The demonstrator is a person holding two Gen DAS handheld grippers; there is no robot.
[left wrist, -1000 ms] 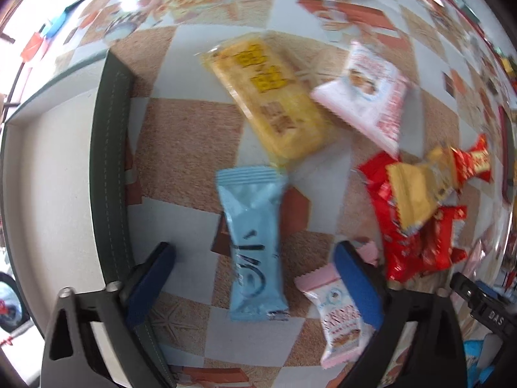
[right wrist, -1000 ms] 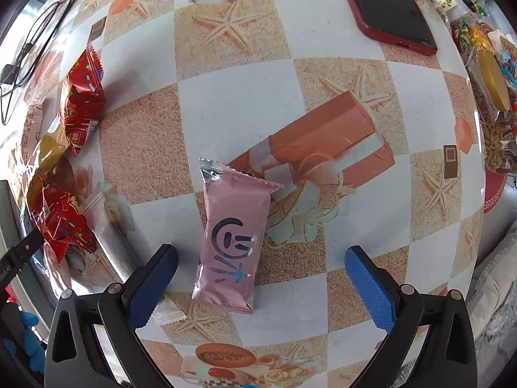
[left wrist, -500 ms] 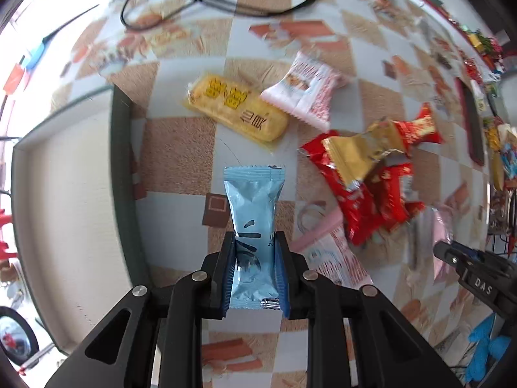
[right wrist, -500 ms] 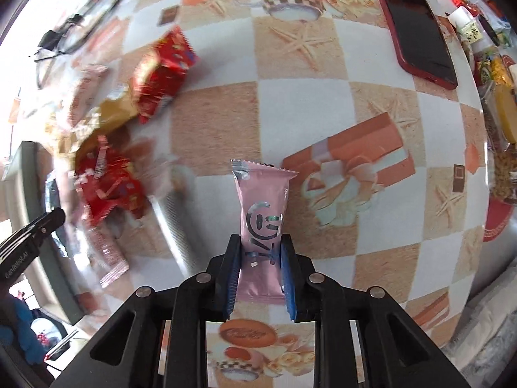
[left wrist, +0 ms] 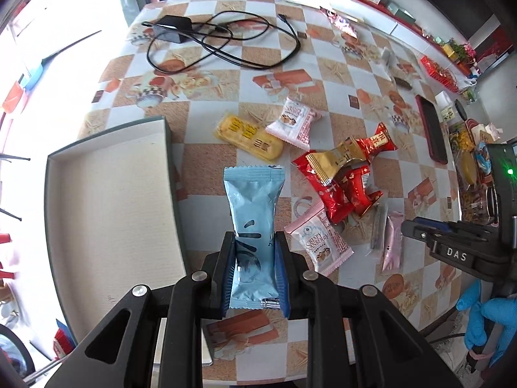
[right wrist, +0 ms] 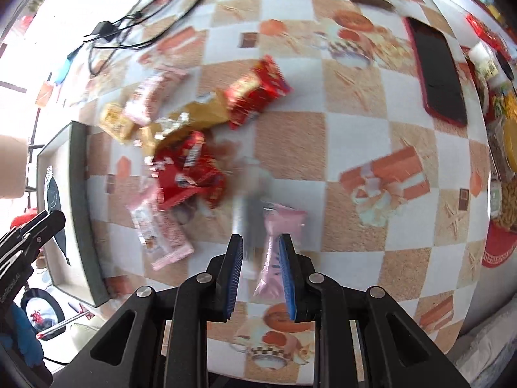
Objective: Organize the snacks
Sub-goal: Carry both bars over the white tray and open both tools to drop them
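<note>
The left gripper (left wrist: 253, 266) is clamped on the blue snack pack (left wrist: 253, 213), whose long side points to 12 o'clock. The empty box (left wrist: 110, 194) lies close by at 9 o'clock on the bench (left wrist: 290, 55). The right gripper (right wrist: 260, 274) is clamped on the pink snack pack (right wrist: 278, 242), and the box is farther from it, so the left one looks nearer

checkered tablecloth (left wrist: 206, 190) (starfish print), bright window (left wrist: 64, 16)
</note>
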